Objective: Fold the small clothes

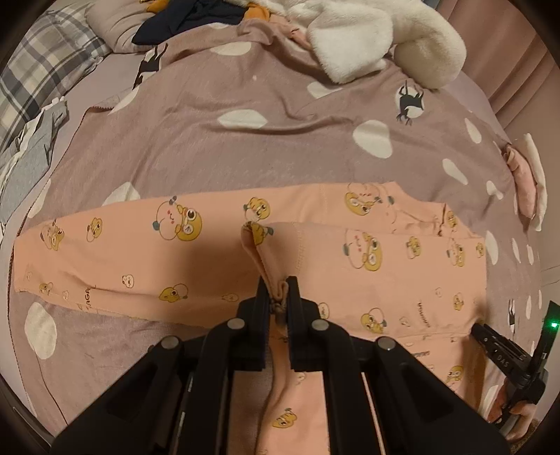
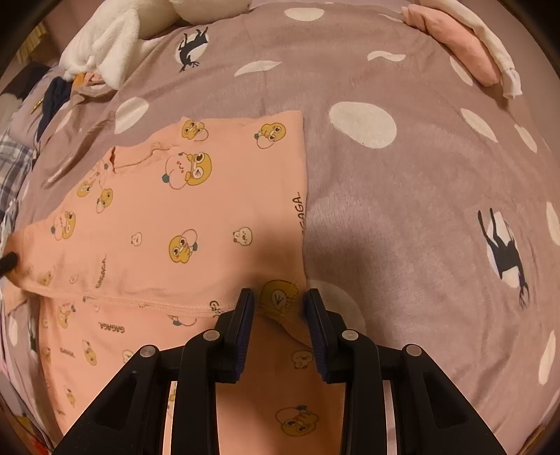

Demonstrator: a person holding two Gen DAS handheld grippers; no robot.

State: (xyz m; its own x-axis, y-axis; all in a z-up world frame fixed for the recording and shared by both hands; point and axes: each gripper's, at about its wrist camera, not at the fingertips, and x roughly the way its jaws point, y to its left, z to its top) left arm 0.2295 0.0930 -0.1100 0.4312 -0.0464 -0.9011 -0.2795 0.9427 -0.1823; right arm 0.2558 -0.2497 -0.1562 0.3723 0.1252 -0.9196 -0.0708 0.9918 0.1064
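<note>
Mid-fold: left gripper clamped on the pink garment, right gripper jaws apart around its hem; folding unfinished.

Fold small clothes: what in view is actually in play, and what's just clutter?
In play:
- peach garment
- left gripper, shut on a fold of it
- right gripper, fingers apart over its corner

Lying about:
- white fleece item
- folded pink piece
- navy garment
- grey clothes
- spotted blanket, the work surface

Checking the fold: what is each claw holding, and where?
Left claw pinches a bunched fold of the pink printed garment. Right claw straddles its corner hem; a grip cannot be told.
</note>
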